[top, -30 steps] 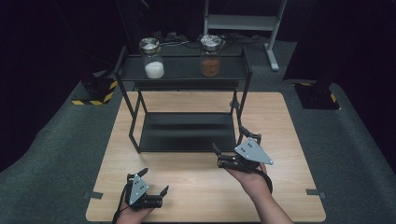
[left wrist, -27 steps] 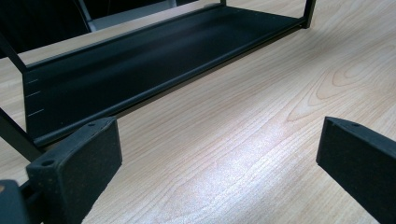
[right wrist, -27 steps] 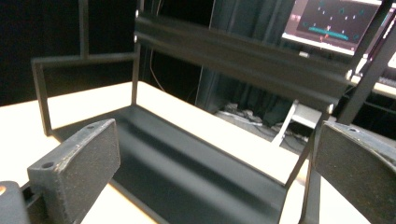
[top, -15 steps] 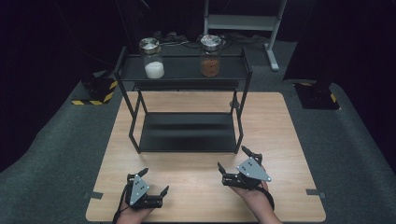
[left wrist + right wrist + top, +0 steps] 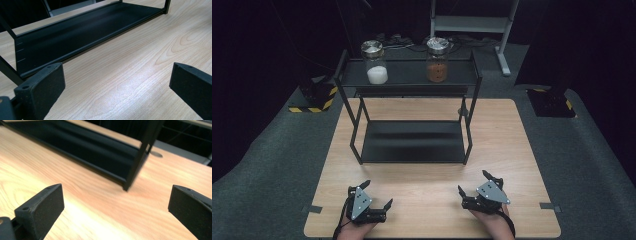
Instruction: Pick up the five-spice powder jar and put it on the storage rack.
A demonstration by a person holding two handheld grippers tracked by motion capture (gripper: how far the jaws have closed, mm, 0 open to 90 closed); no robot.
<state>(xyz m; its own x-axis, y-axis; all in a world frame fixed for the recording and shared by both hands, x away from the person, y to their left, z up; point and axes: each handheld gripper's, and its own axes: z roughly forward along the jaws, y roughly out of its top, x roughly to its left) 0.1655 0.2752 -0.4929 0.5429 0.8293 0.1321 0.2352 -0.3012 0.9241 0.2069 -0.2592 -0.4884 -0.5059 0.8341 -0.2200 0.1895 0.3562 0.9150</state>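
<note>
A light wooden counter (image 5: 432, 210) with a pale grain stands on dark grey carpeted floor (image 5: 272, 165). On its far half sits a black metal two-tier shelf rack (image 5: 412, 142) — the flat lower tray rests directly on the wood, the upper tier rides on thin posts. On the upper tier stand two clear glass jars with metal lids, well apart: one holding white powder (image 5: 375, 62) at the left, one holding brown powder (image 5: 437, 60) at the right. Small grey tape strips mark the counter's near corners.
</note>
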